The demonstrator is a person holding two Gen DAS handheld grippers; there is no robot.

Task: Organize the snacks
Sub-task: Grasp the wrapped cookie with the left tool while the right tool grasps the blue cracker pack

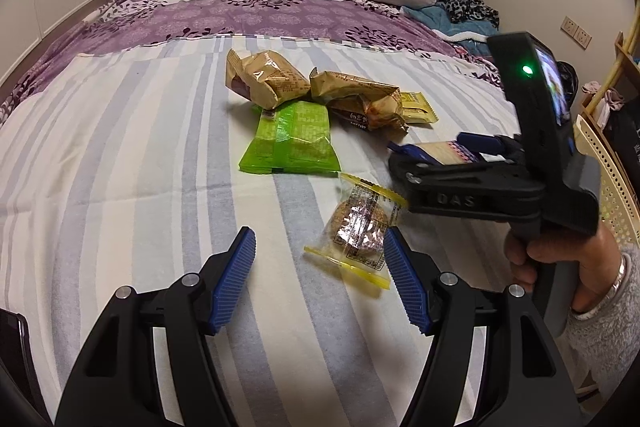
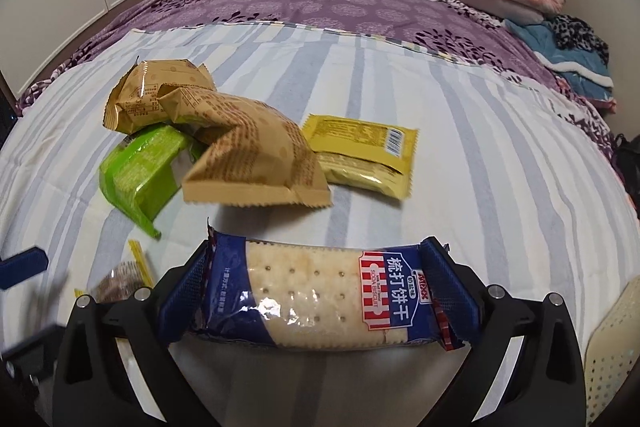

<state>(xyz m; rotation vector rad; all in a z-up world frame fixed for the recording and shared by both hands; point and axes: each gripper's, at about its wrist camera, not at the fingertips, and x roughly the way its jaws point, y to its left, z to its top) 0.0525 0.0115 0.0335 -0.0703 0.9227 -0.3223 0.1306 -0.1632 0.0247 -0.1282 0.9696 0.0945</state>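
Early on: right gripper (image 2: 316,295) clamps soda biscuit pack (image 2: 320,299) w/ basket (image 1: 612,179) nearby, left gripper (image 1: 320,279) open & empty by cookie packet (image 1: 356,231), other snacks (image 1: 292,139) still on bed (image 1: 120,167).

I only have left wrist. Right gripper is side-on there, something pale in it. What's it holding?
Observer: A soda biscuit pack, blue wrapper; the right gripper is shut on it, a pad on each end.
Operator: Yellow snack behind the tan bags, mostly hidden for me. What is it?
Observer: A flat yellow pack with a barcode, lying on the bed, partly under a tan bag.
Operator: Anything at far right?
Observer: A cream perforated basket is at the frame's right edge.
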